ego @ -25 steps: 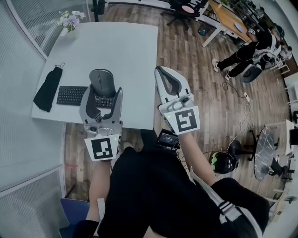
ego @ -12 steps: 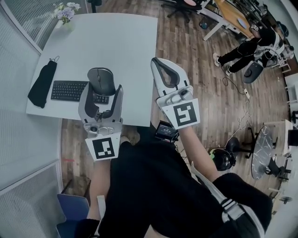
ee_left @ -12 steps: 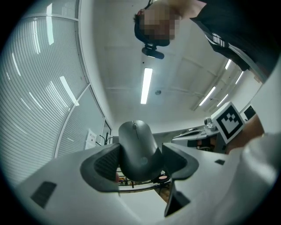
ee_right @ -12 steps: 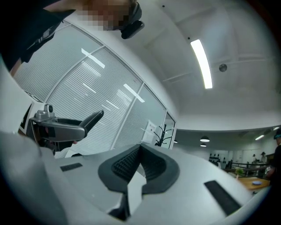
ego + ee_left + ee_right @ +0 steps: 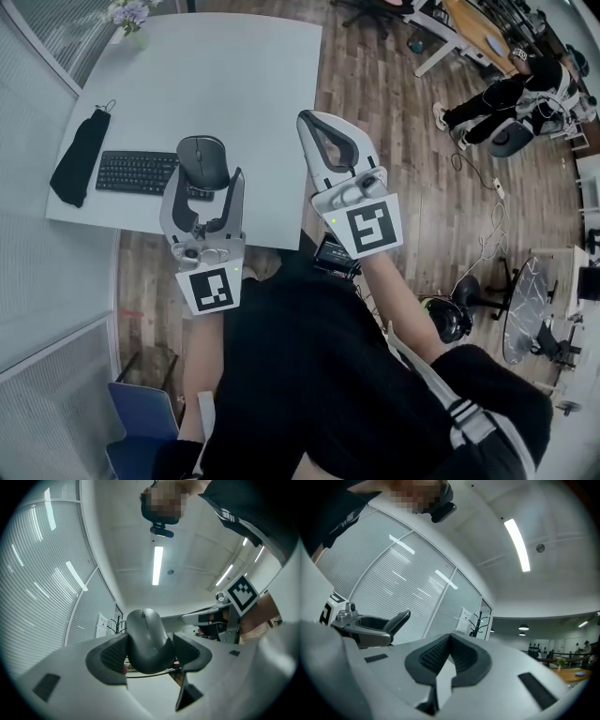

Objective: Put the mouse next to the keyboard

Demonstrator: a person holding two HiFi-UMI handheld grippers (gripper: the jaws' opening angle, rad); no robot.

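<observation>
Nearest to us, the left gripper [image 5: 204,190] is held low over the near edge of the white table [image 5: 234,84], with its marker cube toward our lap. Its jaws stand partly apart and are clamped on the grey mouse [image 5: 203,161]. In the left gripper view, the ribbed pads [image 5: 111,654] press on both flanks of the mouse [image 5: 146,641], whose rounded body stands up above the jaws. Behind it we see ceiling and a strip light [image 5: 157,565], not tabletop, so this gripper is tilted upward.

To its right, the right gripper [image 5: 323,136] is over the table's right edge and the wooden floor [image 5: 375,84]. Its jaws are fully together, the two dark pads [image 5: 436,654] meeting in a seam with nothing between them – it is empty. The left gripper [image 5: 370,625] shows at the left of the right gripper view.

Mouse position: in the head view it overlaps the right end of the black keyboard [image 5: 136,172], which lies flat near the table's front left. We cannot tell how high the mouse sits above it.

Just left of the keyboard lies a black pouch [image 5: 77,159], apart from it. Flowers [image 5: 128,14] stand at the table's far left corner. Well beyond, at upper right, a person [image 5: 506,98] is on the floor area.
</observation>
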